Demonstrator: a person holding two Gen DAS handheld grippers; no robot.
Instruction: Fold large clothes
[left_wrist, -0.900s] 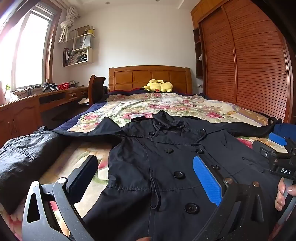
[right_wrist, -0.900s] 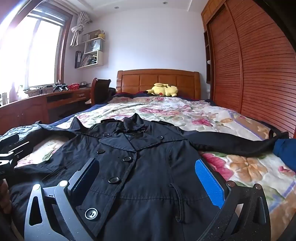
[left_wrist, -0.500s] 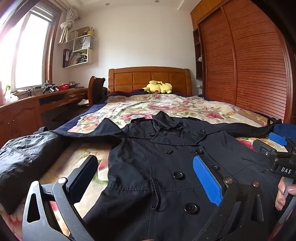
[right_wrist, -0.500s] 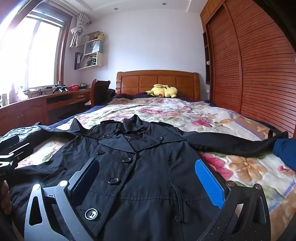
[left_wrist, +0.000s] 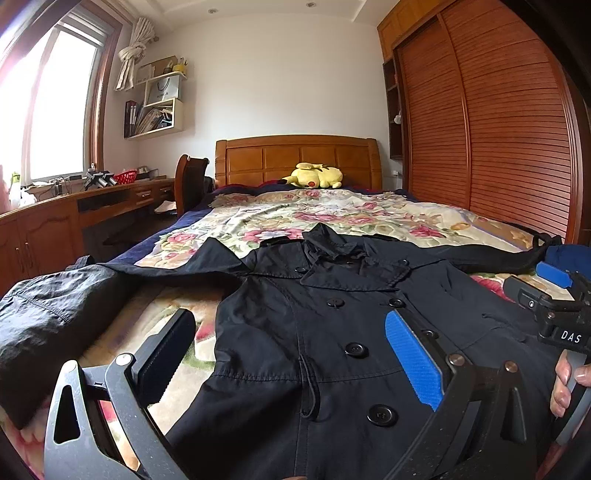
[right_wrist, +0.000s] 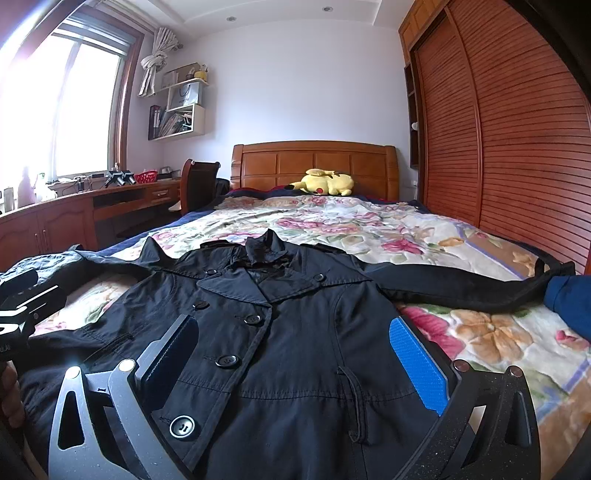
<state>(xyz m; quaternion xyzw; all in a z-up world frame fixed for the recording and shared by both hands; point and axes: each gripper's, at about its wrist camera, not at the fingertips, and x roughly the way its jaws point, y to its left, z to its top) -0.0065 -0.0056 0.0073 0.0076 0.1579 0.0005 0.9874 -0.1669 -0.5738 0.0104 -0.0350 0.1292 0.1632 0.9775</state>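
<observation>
A large black double-breasted coat (left_wrist: 332, 332) lies front up on the flowered bedspread (left_wrist: 332, 218), collar toward the headboard, sleeves spread to both sides. In the right wrist view the same coat (right_wrist: 295, 332) fills the foreground. My left gripper (left_wrist: 291, 339) hovers open above the coat's lower left front, nothing between its fingers. My right gripper (right_wrist: 291, 343) hovers open over the coat's lower right front, also holding nothing. The right gripper's body shows at the right edge of the left wrist view, with a hand (left_wrist: 565, 380) on it.
A yellow plush toy (left_wrist: 314, 176) lies by the wooden headboard (left_wrist: 295, 158). A wooden desk (left_wrist: 74, 210) and chair (left_wrist: 190, 181) stand left of the bed. Slatted wardrobe doors (left_wrist: 498, 129) line the right. A blue cloth (right_wrist: 572, 299) lies at the bed's right edge.
</observation>
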